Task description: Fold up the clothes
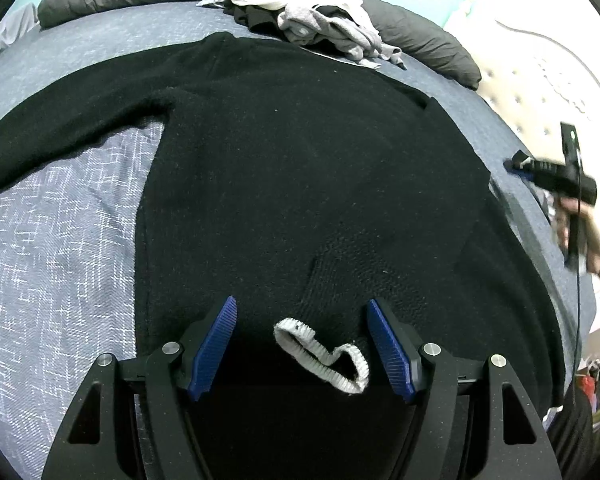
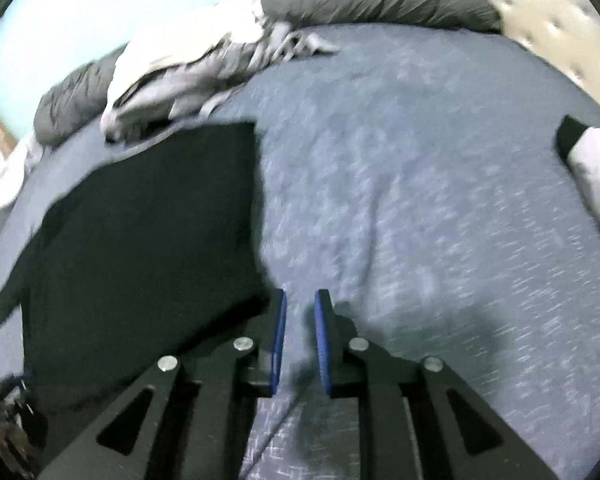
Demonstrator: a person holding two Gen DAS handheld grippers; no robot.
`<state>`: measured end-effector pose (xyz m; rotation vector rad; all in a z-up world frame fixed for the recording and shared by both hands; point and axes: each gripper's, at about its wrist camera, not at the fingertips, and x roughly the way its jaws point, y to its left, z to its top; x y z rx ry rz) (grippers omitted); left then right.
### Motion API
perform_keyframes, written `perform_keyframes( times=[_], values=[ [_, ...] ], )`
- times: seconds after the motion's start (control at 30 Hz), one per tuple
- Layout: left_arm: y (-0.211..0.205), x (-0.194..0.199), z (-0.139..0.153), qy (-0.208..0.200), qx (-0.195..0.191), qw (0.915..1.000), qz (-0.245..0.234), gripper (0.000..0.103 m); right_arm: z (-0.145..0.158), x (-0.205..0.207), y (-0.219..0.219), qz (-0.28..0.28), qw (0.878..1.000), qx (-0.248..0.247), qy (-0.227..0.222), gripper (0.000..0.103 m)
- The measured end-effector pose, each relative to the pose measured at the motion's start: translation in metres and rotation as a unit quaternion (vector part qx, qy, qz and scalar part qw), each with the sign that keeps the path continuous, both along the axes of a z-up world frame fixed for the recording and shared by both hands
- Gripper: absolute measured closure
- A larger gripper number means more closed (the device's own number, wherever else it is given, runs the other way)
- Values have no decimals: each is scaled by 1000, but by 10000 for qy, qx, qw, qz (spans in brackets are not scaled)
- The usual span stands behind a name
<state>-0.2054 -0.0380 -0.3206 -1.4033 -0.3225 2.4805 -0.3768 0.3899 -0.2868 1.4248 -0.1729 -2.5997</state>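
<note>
Black sweater [image 1: 300, 168] soft, floppy knit; grab hem edge. Left gripper [image 1: 302, 344] wide open, white loop [image 1: 324, 354] between fingers. Right gripper [image 2: 300, 340] nearly closed, empty, sweater edge just left of fingers.

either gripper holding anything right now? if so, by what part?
Nothing is held. The left gripper stands open over the black sweater, pads clear of the fabric. The right gripper is nearly closed, only blue bedspread showing between its pads.

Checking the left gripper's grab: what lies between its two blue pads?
In the left wrist view, a white ribbed loop on the black sweater lies between the left gripper's open pads.
</note>
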Motion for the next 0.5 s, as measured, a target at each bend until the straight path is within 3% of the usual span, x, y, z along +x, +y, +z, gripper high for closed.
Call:
perform_keyframes(
  times=[0.07, 0.13, 0.17, 0.27, 0.5],
  values=[
    [0, 0, 1, 8, 17, 10000, 5, 31, 12, -16, 1, -76, 9998, -146, 62, 84],
    [-1, -1, 1, 10, 38, 10000, 3, 31, 19, -39, -8, -109, 9996, -257, 60, 66],
    [-1, -1, 2, 7, 48, 10000, 4, 31, 21, -50, -13, -119, 9995, -287, 36, 62],
    [1, -3, 1, -13, 46, 10000, 1, 31, 18, -81, -30, -82, 9998, -126, -138, 60],
    [4, -4, -2, -25, -26, 10000, -67, 29, 2, -141, -58, -350, 9980, -381, -368, 60]
  ],
)
